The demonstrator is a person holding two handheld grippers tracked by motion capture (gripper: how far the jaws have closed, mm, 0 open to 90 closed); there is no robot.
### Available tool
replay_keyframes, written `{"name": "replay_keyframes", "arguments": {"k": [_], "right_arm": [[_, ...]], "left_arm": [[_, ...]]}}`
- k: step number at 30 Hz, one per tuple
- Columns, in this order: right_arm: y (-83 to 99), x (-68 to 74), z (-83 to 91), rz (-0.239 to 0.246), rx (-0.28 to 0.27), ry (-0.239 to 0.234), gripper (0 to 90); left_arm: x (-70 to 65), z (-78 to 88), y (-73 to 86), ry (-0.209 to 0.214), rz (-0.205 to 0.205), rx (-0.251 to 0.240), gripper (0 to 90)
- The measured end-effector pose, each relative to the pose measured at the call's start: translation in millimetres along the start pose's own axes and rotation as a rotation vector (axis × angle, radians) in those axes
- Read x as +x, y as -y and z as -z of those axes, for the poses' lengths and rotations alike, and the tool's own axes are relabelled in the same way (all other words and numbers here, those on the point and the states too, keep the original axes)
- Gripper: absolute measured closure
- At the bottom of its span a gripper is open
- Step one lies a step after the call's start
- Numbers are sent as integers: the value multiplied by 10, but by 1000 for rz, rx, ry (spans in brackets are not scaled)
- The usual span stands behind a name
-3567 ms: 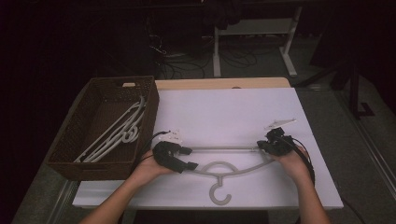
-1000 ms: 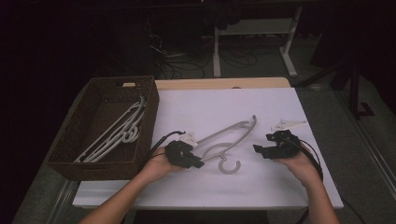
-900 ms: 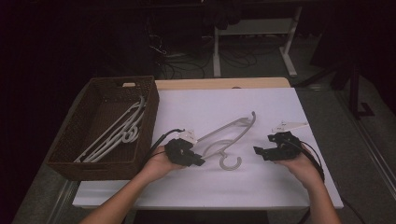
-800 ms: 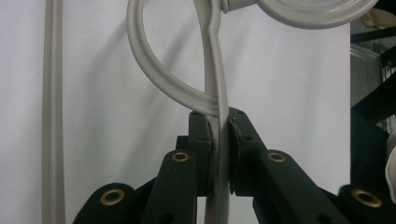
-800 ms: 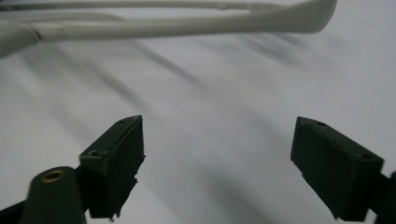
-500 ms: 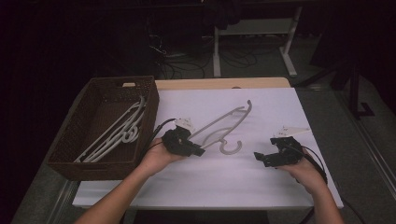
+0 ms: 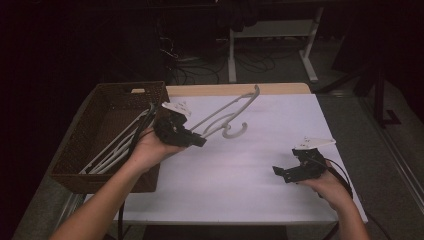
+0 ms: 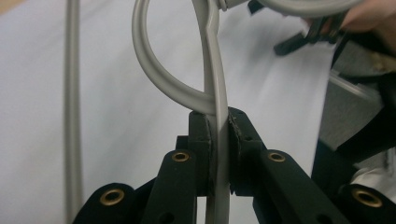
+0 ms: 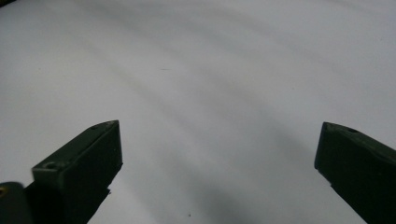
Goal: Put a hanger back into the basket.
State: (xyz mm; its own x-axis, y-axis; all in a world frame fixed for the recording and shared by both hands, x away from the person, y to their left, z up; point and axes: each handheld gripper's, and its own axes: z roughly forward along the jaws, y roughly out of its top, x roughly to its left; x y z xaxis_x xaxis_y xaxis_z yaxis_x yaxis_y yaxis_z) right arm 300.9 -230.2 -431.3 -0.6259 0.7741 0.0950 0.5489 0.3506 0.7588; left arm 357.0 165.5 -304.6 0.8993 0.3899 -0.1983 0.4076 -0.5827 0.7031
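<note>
**Hanger gripped at left, right jaws wide and empty**

Far left: dark brown woven rectangular basket (image 7: 90, 145) sits at the left edge of the white-covered table (image 7: 240, 170). Several pale grey plastic hangers (image 7: 120, 145) lie inside it, slanting along its right wall.

Left of centre: left gripper (image 7: 192, 141) is held up beside the basket's right wall, above the table. Its jaws are nearly closed and clamp one light grey plastic clothes hanger (image 7: 225, 116) at one end of the frame. In the left gripper view the two black pads (image 8: 204, 140) press on either side of the thin grey bar (image 8: 218, 107), just below a rounded loop in the frame. The hanger is off the table, tilted, running up and to the right from the gripper; its far end reaches over the tan wooden strip (image 7: 235, 89) at the table's back edge. The hook hangs open over the white surface.

Right: right gripper (image 7: 280, 173) rests low near the table's right front area, well apart from the hanger. Its jaws have just been opening and stand wide apart. In the right gripper view nothing lies between them, bare white table surface under the black fingertips (image 9: 79, 163).
</note>
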Motion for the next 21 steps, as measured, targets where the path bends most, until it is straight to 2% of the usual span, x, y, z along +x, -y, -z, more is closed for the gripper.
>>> {"name": "replay_keyframes", "arguments": {"k": [2, 5, 7, 9, 14, 21], "right_arm": [[1, 5, -4, -3, -2, -3, 0], [2, 18, -9, 3, 0, -4, 0], [5, 22, -10, 8, 0, -5, 0], [8, 27, -5, 6, 2, -4, 0], [22, 17, -5, 1, 2, -3, 0], [22, 14, -19, -4, 4, -5, 0]], "left_arm": [[17, 110, -36, 1, 0, -15, 820], [29, 262, -73, -56, -18, -10, 820], [44, 312, -73, -66, -20, -13, 821], [106, 463, -47, -98, -20, -15, 821], [231, 718, 67, -151, -1, -25, 821], [418, 1086, 309, -242, 35, -37, 821]]}}
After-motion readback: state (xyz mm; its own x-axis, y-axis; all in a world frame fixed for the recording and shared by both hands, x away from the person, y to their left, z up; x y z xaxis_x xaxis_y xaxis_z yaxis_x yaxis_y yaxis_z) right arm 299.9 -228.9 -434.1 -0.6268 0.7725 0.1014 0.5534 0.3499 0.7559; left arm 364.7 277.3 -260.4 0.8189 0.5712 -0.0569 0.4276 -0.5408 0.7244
